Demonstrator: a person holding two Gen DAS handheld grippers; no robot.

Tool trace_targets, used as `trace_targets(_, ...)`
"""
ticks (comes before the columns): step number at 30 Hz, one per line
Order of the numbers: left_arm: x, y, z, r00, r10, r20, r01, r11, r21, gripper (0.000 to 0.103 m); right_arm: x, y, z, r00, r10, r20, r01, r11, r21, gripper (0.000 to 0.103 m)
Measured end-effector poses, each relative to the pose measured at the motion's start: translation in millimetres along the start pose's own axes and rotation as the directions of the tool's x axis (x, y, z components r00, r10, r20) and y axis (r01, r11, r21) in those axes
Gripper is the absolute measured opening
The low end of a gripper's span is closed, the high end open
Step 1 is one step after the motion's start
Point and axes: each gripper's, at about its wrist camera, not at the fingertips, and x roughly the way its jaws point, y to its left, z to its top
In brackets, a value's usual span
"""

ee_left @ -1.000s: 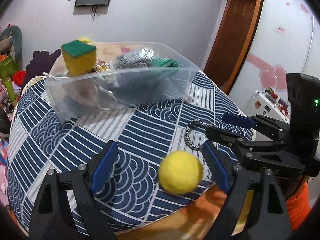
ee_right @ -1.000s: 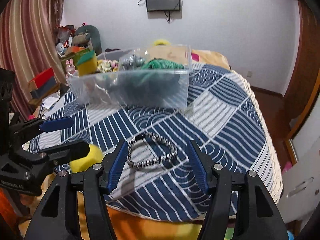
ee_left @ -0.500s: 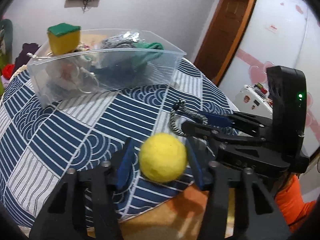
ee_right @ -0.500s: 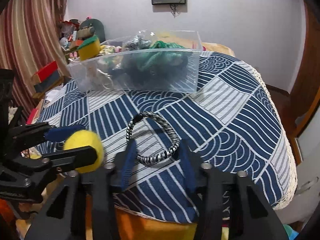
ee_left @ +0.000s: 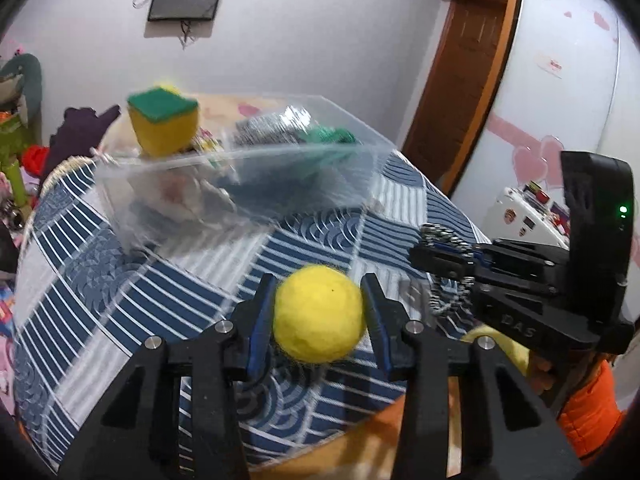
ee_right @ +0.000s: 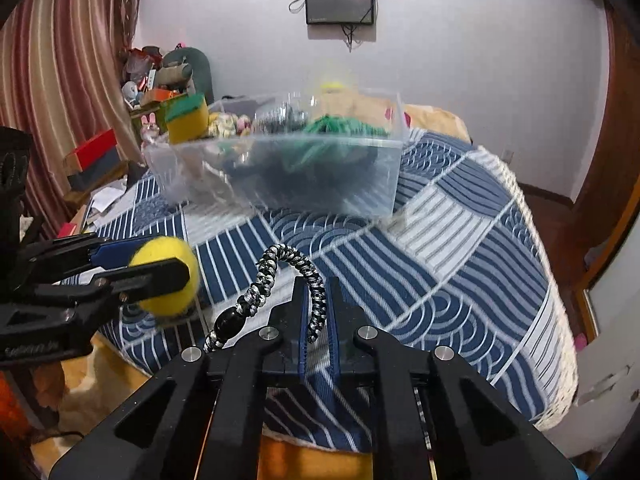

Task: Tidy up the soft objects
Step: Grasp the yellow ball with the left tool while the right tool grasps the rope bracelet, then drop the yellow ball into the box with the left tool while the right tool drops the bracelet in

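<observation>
My left gripper [ee_left: 318, 300] is shut on a yellow felt ball [ee_left: 318, 318] and holds it above the table's near edge; the ball also shows in the right wrist view [ee_right: 170, 280]. My right gripper [ee_right: 316, 292] is shut on a black-and-white braided cord bracelet [ee_right: 280, 276], lifted off the cloth; it shows at the right in the left wrist view [ee_left: 444, 240]. A clear plastic bin [ee_right: 280, 176] of soft things stands farther back on the table, with a yellow-and-green sponge [ee_left: 164, 124] at its left corner.
The round table has a blue-and-white patterned cloth [ee_right: 460, 264]. Clutter of toys and boxes [ee_right: 160, 80] lies behind the table at the left. A wooden door [ee_left: 464, 80] and a white cabinet [ee_left: 560, 80] stand at the right.
Both grippers closed: the left on the yellow ball, the right on the bracelet. Both things have been lifted off the cloth.
</observation>
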Motion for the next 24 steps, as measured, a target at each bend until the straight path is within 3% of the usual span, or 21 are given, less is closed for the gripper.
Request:
trace_targets(11,-7,15,51,0.988,0.079,0.134,-0.082,0.996,0.020,0.042,-5,0,51,0.993,-0.052,0.107,0.055,0.998,-0.028,0.008)
trace_targets(24,13,23,88,0.969,0.156,0.193,-0.167,0.985,0.043,0.042,0,-11,96,0.981,-0.066,0.184,0.065,0.998,0.012,0.008)
